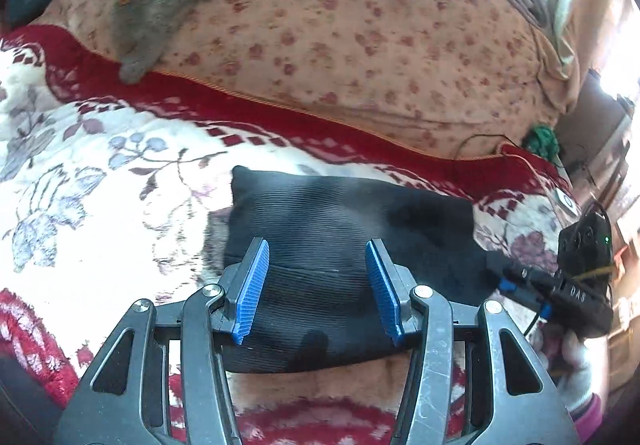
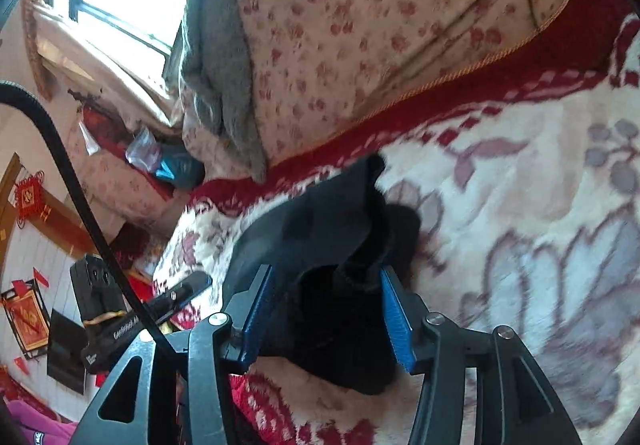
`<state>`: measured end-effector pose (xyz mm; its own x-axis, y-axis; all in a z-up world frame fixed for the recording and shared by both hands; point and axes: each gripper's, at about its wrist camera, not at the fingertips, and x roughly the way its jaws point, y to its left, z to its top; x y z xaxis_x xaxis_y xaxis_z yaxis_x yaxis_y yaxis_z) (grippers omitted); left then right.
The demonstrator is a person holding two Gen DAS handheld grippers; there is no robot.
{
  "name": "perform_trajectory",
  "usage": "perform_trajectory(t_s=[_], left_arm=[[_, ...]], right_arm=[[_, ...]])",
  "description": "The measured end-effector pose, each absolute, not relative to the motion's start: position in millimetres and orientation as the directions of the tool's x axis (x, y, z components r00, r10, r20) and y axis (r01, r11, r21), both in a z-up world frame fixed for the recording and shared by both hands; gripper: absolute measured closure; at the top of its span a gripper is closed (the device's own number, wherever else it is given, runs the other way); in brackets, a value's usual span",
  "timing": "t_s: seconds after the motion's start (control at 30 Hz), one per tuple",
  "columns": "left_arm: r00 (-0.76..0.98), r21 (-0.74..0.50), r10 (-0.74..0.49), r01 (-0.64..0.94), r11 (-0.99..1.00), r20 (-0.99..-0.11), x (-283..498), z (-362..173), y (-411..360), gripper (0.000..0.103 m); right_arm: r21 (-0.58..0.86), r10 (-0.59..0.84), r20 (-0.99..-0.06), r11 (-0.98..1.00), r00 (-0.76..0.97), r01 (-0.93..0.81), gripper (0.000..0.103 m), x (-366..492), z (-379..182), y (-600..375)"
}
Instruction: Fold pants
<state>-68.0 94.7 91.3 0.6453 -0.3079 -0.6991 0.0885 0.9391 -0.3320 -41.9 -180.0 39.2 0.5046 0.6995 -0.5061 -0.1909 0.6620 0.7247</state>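
From the left wrist, the black ribbed pants (image 1: pixel 344 245) lie folded into a compact rectangle on a plush red-and-white floral blanket (image 1: pixel 100 185); the left gripper (image 1: pixel 318 287) stands open, its ridged blue pads (image 1: pixel 253 285) clear of the cloth. From the right wrist, the right gripper (image 2: pixel 326 319) is open too, blue serrated pads apart, the pants (image 2: pixel 320 229) bunched between them, unpinched.
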Motion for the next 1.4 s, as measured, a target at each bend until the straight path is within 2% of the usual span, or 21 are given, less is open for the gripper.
perform_trajectory(t_s=[0.03, 0.13, 0.23, 0.3, 0.43, 0.57, 0.6, 0.63, 0.7, 0.87, 1.13, 1.4], left_arm=[[0.644, -0.33, -0.303, 0.082, 0.941, -0.702, -67.8, 89.9, 95.8, 0.054], [0.644, -0.325, -0.296, 0.077, 0.942, -0.705, -67.2, 88.9, 96.7, 0.054], [0.655, -0.318, -0.294, 0.085, 0.944, -0.696, -66.5, 91.2, 94.4, 0.054], [0.664, -0.309, -0.287, 0.088, 0.947, -0.69, -65.4, 92.5, 92.3, 0.054], [0.659, -0.284, -0.271, 0.091, 0.955, -0.701, -55.6, 85.7, 82.1, 0.054], [0.643, -0.236, -0.229, 0.077, 0.969, -0.731, -46.9, 72.8, 71.4, 0.054], [0.644, -0.226, -0.221, 0.075, 0.971, -0.733, -46.7, 71.0, 69.7, 0.054], [0.644, -0.219, -0.214, 0.073, 0.973, -0.734, -46.6, 69.6, 67.8, 0.054], [0.644, -0.207, -0.205, 0.075, 0.976, -0.737, -46.3, 68.3, 65.7, 0.054], [0.639, -0.204, -0.204, 0.075, 0.976, -0.742, -46.2, 69.6, 66.9, 0.054], [0.668, -0.195, -0.186, 0.062, 0.979, -0.72, -55.7, 85.1, 74.0, 0.054], [0.706, -0.17, -0.161, 0.059, 0.984, -0.69, -68.9, 100.6, 78.7, 0.054]], right_arm=[[0.715, 0.701, -0.512, 0.668, 0.496, -0.207, 0.068, -42.0, 39.8, -173.8], [0.654, 0.691, -0.511, 0.698, 0.511, -0.29, 0.083, -48.4, 52.6, -159.8], [0.638, 0.697, -0.501, 0.698, 0.514, -0.324, 0.084, -58.2, 63.6, -155.7], [0.622, 0.685, -0.52, 0.713, 0.509, -0.324, 0.084, -64.4, 65.5, -154.2], [0.526, 0.577, -0.634, 0.81, 0.515, -0.261, 0.084, -65.7, 49.4, -154.2], [0.561, 0.574, -0.629, 0.802, 0.524, -0.205, 0.083, -63.5, 32.4, -164.0], [0.562, 0.572, -0.629, 0.802, 0.526, -0.201, 0.08, -63.8, 32.1, -164.8], [0.556, 0.562, -0.636, 0.809, 0.529, -0.191, 0.071, -64.1, 32.8, -166.3], [0.519, 0.523, -0.667, 0.837, 0.531, -0.172, 0.066, -64.5, 34.9, -169.5], [0.505, 0.503, -0.655, 0.846, 0.563, -0.169, 0.066, -67.8, 53.6, -174.7], [0.456, 0.503, -0.575, 0.852, 0.646, -0.257, 0.066, -75.9, 101.2, -160.7], [0.44, 0.536, -0.556, 0.838, 0.635, -0.322, 0.061, -76.2, 107.2, -129.6]])
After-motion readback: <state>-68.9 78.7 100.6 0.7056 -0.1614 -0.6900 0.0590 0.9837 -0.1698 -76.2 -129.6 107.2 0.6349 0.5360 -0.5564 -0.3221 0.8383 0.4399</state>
